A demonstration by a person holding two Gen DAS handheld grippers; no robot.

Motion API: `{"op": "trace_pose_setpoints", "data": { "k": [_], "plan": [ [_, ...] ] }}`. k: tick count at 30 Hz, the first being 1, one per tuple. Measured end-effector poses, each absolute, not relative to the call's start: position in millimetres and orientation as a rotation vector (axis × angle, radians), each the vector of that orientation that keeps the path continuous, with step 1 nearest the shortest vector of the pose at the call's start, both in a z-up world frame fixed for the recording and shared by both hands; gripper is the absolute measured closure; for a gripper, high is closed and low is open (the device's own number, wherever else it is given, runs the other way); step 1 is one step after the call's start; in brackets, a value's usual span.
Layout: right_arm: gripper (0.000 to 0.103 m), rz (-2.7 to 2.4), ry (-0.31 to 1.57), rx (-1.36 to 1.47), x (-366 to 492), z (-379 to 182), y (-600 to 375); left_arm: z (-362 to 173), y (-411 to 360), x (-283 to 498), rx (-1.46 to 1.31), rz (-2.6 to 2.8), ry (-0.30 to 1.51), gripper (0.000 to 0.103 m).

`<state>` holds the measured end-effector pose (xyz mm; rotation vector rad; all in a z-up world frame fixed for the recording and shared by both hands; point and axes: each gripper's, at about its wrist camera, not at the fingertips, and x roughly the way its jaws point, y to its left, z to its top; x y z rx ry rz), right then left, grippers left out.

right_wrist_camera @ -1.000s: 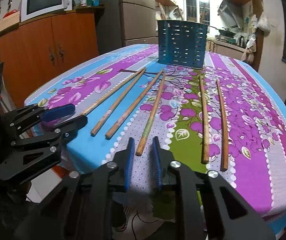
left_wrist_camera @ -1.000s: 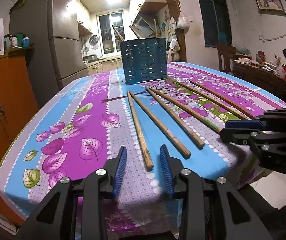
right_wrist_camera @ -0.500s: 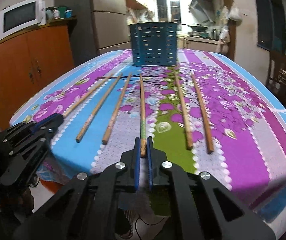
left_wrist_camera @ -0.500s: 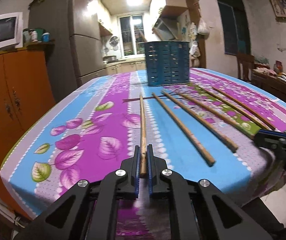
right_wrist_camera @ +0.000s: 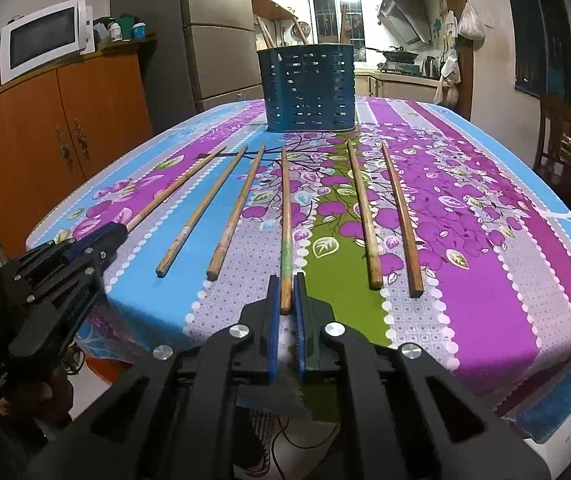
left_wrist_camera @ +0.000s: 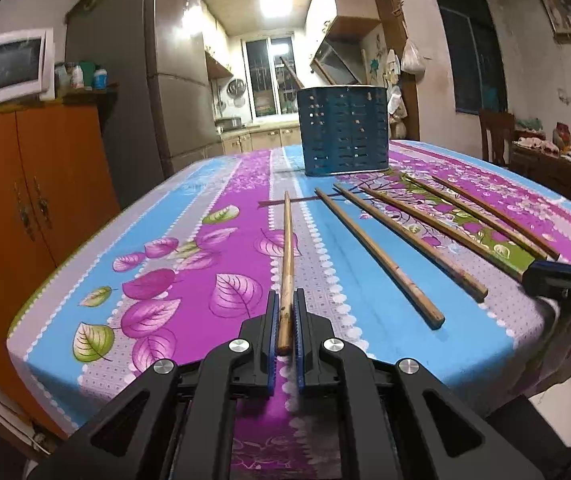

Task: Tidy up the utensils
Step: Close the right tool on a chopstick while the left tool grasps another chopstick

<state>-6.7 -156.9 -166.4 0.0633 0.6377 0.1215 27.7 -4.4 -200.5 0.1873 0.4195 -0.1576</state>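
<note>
Grippers first: the left gripper [left_wrist_camera: 284, 312] is clamped on the near end of the leftmost chopstick [left_wrist_camera: 286, 256], and the right gripper [right_wrist_camera: 285, 296] is clamped the same way on the fourth chopstick [right_wrist_camera: 285, 216], counting from the left. Both sets of jaws stand narrow, the blue pads [left_wrist_camera: 272, 320] pressing the wood from either side, with only a short butt of stick reaching back between them.

Each held stick runs forward from its gripper over the flowered tablecloth [right_wrist_camera: 485, 280]; the left one looks slightly raised at its near end, though I cannot tell whether its far tip is clear of the cloth. Four loose sticks lie beside them in a rough fan: two between the grippers [right_wrist_camera: 201, 212] and two to the right [right_wrist_camera: 399, 220], all pointing away toward the holder.

The sticks look light, thin and stiff, worn wood with a taper toward the far tip. Held at the thick end, a long stick will likely pivot or droop in the pads, so a firm, square grip matters, and slow turning.

Farthest back, the blue slotted holder [right_wrist_camera: 309, 88] stands upright near the table's far edge, with a few sticks already poking out of it.
</note>
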Motion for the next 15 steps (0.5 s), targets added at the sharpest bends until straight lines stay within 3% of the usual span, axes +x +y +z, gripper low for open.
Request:
{"op": "trace_pose_setpoints", "data": {
  "k": [15],
  "plan": [
    [0.098, 0.091, 0.589, 0.073, -8, -166, -161, -198, 5, 29, 0.131, -0.166, 0.400, 0.096]
  ]
}}
